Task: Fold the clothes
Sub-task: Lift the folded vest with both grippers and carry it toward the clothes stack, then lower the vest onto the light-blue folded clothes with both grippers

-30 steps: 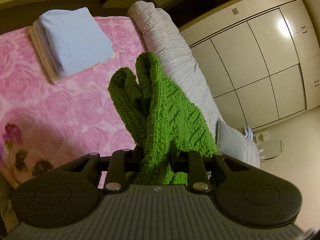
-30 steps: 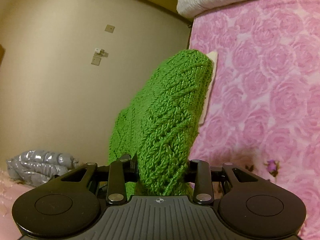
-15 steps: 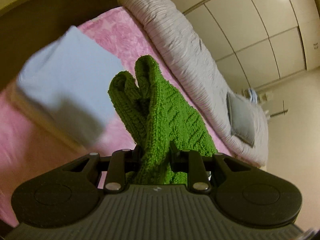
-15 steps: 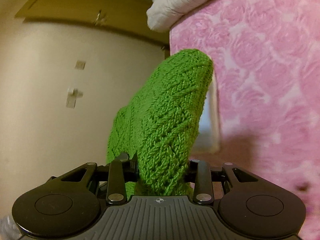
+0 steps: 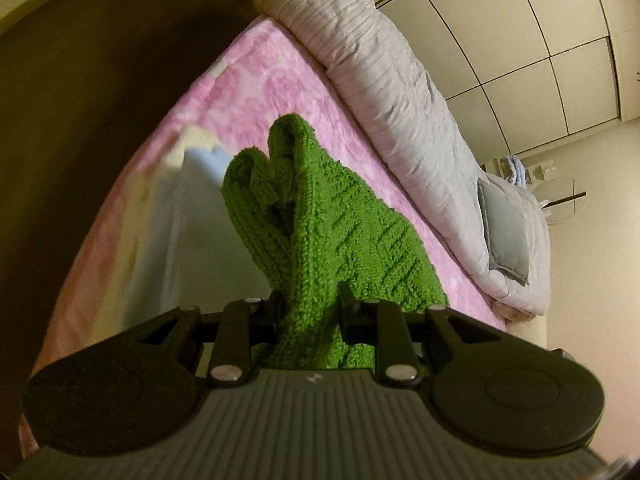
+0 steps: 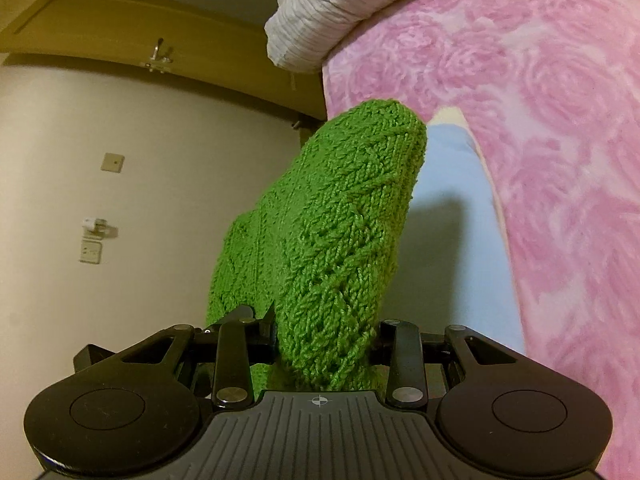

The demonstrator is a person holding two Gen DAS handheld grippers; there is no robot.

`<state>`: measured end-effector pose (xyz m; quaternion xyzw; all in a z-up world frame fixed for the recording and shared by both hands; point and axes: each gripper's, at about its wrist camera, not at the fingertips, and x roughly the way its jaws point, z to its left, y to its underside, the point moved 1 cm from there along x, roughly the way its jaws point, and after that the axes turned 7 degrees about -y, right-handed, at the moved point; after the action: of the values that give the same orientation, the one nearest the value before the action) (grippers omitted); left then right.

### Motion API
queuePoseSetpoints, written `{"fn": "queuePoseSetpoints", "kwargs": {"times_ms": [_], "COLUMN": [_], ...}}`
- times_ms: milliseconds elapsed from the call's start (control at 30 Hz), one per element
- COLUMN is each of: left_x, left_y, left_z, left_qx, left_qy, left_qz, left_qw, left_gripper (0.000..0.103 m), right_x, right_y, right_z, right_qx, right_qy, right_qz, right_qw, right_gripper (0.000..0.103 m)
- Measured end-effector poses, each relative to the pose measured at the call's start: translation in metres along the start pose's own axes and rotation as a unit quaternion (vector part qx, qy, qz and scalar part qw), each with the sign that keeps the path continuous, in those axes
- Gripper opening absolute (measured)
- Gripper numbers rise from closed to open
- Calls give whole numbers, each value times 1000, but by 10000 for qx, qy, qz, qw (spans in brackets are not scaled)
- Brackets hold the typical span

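Observation:
A folded green knitted garment (image 5: 320, 220) sticks up between the jaws of my left gripper (image 5: 308, 304). Those jaws are closing, and the pads press on the knit. My right gripper (image 6: 326, 332) is shut on another part of the same green knit (image 6: 340, 220), which hides the fingertips. Just beyond the knit lies a folded light blue garment (image 5: 192, 208) on a cream folded piece (image 5: 192, 140). In the right wrist view the blue garment (image 6: 452, 200) lies close under the knit, at the bed's edge.
A pink rose-patterned blanket (image 6: 540, 100) covers the bed. A rolled grey-white quilt (image 5: 380, 60) runs along its far side, with a grey pillow (image 5: 504, 232) on it. Cream wardrobe doors (image 5: 520, 40) stand beyond. A wall with sockets (image 6: 92, 248) is left of the bed.
Both grippers carried the green knit across and down towards the folded blue pile. The pile was far off at first and now lies close behind the knit.

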<state>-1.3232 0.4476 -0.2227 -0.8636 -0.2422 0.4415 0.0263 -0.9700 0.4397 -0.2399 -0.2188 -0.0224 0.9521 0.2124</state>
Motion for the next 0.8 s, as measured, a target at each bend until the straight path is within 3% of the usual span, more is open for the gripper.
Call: {"fn": "queuePoseSetpoints", "kwargs": {"times_ms": [233, 467, 533, 567, 633, 733, 800], "left_x": [39, 53, 58, 60, 55, 37, 17], "left_y": [-28, -30, -29, -29, -28, -22, -15], "left_z": [30, 48, 47, 46, 41, 30, 21], "left_qx": [-111, -224, -119, -62, 26, 300, 528], "left_qy": [-46, -162, -280, -352, -449, -766, -883], "left_qz": [-2, 54, 97, 123, 87, -155, -341], "left_qw": [9999, 9996, 9995, 9993, 9989, 9965, 9941], "left_gripper": [16, 15, 16, 16, 16, 16, 12], "right_x": [38, 63, 64, 67, 69, 53, 34], "right_y": [-28, -28, -30, -32, -35, -32, -24], "right_z": [-13, -48, -53, -54, -52, -32, -13], "right_qx": [-259, 128, 105, 84, -21, -608, -1165], "right_qy": [154, -42, 180, 422, 949, 1304, 1697], "right_qz": [43, 81, 141, 229, 353, 171, -68], "right_qw": [9995, 9999, 9997, 9988, 9949, 9895, 9786], "right_gripper": [35, 36, 43, 55, 64, 66, 66]}}
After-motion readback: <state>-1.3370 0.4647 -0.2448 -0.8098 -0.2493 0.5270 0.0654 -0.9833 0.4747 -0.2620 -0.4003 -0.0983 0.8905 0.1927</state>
